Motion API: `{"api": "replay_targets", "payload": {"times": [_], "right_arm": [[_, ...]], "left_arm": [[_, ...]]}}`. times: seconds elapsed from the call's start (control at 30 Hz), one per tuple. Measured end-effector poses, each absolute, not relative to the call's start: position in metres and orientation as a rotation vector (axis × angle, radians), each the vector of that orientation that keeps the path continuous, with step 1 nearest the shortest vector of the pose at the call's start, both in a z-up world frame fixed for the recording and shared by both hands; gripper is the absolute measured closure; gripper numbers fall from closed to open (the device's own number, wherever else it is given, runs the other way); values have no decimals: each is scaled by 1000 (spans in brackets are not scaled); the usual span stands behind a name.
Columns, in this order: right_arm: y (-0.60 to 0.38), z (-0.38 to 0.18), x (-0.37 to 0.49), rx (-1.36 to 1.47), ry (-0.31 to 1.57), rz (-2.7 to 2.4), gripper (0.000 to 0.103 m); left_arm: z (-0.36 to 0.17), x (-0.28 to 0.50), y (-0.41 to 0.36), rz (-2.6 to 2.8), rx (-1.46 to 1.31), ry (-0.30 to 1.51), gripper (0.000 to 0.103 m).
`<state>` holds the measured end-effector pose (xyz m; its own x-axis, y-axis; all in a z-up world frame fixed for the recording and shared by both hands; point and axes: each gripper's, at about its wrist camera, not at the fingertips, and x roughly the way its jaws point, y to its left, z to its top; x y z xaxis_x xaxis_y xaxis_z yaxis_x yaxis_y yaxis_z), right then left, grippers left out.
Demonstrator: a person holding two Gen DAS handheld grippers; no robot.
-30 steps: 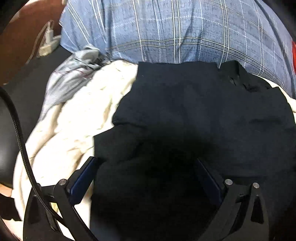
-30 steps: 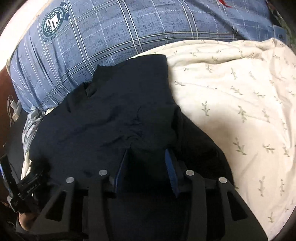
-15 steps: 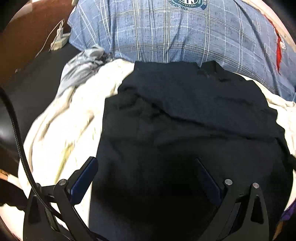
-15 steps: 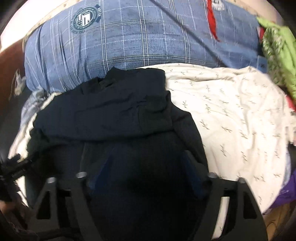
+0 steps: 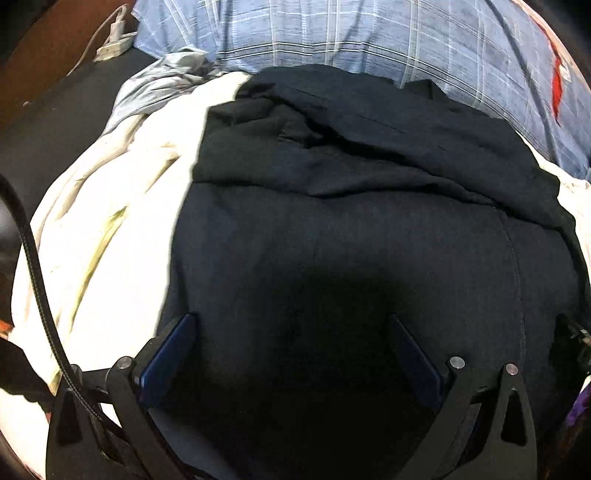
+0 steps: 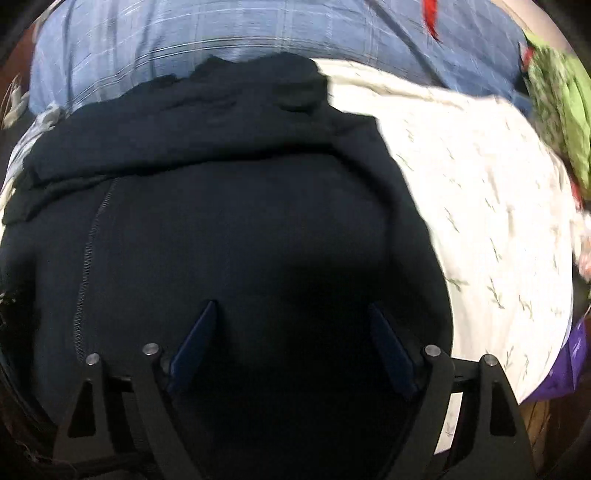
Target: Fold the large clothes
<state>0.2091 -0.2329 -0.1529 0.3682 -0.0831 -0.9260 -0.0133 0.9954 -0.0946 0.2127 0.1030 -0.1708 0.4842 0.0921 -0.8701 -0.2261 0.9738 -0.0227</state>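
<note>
A large dark navy garment (image 5: 351, 229) lies spread on a cream bed cover, with its far part folded back over itself into a thick band. It also fills the right wrist view (image 6: 229, 229). My left gripper (image 5: 291, 332) is open, its blue-padded fingers wide apart just above the near part of the garment. My right gripper (image 6: 291, 321) is open too, fingers apart over the near cloth, holding nothing. A stitched seam (image 6: 86, 258) runs down the garment's left side in the right wrist view.
A cream leaf-print bed cover (image 6: 491, 206) lies under the garment and shows to the left in the left wrist view (image 5: 110, 229). A blue plaid pillow (image 5: 369, 33) sits at the far side. Green cloth (image 6: 557, 107) and a purple item (image 6: 569, 365) lie at the right. A white charger (image 5: 114, 37) rests far left.
The right gripper opened from nearly shut and let go of the cloth. Both grippers drew back toward me, so more of the garment shows. The left stayed open.
</note>
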Motion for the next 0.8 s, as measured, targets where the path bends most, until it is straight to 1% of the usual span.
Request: {"api": "replay_targets", "payload": {"times": [0.03,0.1,0.13,0.23,0.3,0.4,0.43,0.47,0.5,0.53,0.57,0.6,0.63,0.8], "right_arm": [[-240,-146,211,-55,1183,-53,23],[-248,-130,217,-2,1123,-18,23],[-249,-125,226,-8,1099,-22,23],[-246,-124,257,-26,1081,-47,24],[-244,-133,280,-124,1084,-133,24],[-249,-146,301,-193,1105,-200,24],[-253,-150,307,-195,1110,-190,30],[-259,-152,310,-163,1109,-153,40],[-264,-153,312,-103,1117,-110,68],[-271,-151,314,-32,1133,-83,83],[-277,-149,316,18,1148,-70,91],[-282,-147,314,66,1151,-60,96],[-290,-144,313,126,1151,-48,98],[-311,-149,301,231,1148,-69,98]], "left_arm": [[-162,210,106,206,-154,1019,3],[-146,212,110,179,-201,940,0],[-142,217,110,175,-205,934,0],[-145,238,106,171,-172,982,1],[-149,246,105,176,-169,1008,1],[-154,247,107,180,-184,1019,1],[-157,249,109,185,-184,1026,1],[-159,250,110,188,-184,1031,1],[-162,251,110,191,-184,1035,1],[-166,252,111,196,-183,1038,1],[-172,245,112,201,-184,1041,1],[-174,245,112,201,-185,1043,1],[-175,245,113,198,-183,1041,1],[-178,240,111,193,-149,1036,1]]}}
